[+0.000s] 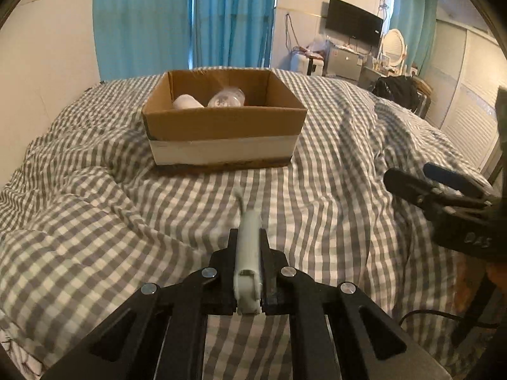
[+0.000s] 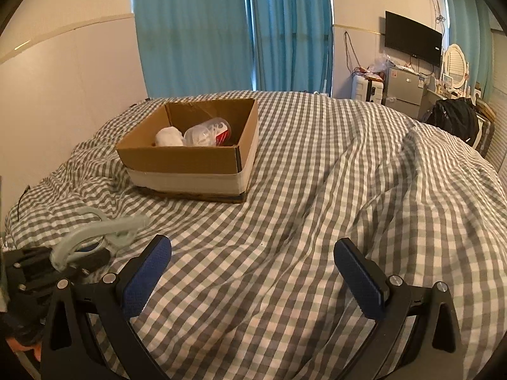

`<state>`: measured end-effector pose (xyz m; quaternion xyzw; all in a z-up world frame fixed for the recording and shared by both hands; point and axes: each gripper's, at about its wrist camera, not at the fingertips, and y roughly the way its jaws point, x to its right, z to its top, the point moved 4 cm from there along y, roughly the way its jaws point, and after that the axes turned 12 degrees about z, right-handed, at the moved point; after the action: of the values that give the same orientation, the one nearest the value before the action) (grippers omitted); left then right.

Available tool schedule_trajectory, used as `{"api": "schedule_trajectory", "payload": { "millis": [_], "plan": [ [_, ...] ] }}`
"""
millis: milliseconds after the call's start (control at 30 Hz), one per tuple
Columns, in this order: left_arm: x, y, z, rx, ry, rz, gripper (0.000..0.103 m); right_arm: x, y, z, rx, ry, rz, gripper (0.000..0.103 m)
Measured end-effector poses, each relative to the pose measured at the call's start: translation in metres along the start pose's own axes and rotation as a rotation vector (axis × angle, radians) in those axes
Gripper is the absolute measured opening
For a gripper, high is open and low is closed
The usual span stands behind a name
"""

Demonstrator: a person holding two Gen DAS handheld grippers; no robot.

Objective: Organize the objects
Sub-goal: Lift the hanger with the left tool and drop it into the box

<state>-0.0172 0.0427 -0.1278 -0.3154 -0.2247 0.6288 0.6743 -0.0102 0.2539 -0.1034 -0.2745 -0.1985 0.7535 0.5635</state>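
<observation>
An open cardboard box (image 1: 221, 123) with a white band sits on the checked bedspread; it also shows in the right wrist view (image 2: 190, 161). Inside lie a white roll (image 2: 169, 136) and a clear plastic container (image 2: 209, 133). My left gripper (image 1: 248, 243) is shut on a pale grey-green plastic clip (image 1: 248, 253), held above the bed short of the box. The clip also shows in the right wrist view (image 2: 98, 234). My right gripper (image 2: 253, 253) is open and empty over the bed, to the right of the left one; it also shows in the left wrist view (image 1: 424, 174).
The grey-and-white checked bedspread (image 2: 317, 190) is rumpled, with a raised fold at the right (image 2: 421, 145). Blue curtains (image 2: 221, 31) hang behind the bed. A TV (image 2: 412, 39), a small fridge (image 2: 402, 90) and a black bag (image 2: 456, 117) stand at the far right.
</observation>
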Motion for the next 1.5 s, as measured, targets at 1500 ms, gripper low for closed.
{"api": "schedule_trajectory", "payload": {
  "millis": [1500],
  "plan": [
    [-0.021, 0.185, 0.198, 0.055, 0.012, 0.006, 0.009, 0.016, 0.195, 0.197, 0.021, -0.124, -0.003, 0.103]
  ]
}}
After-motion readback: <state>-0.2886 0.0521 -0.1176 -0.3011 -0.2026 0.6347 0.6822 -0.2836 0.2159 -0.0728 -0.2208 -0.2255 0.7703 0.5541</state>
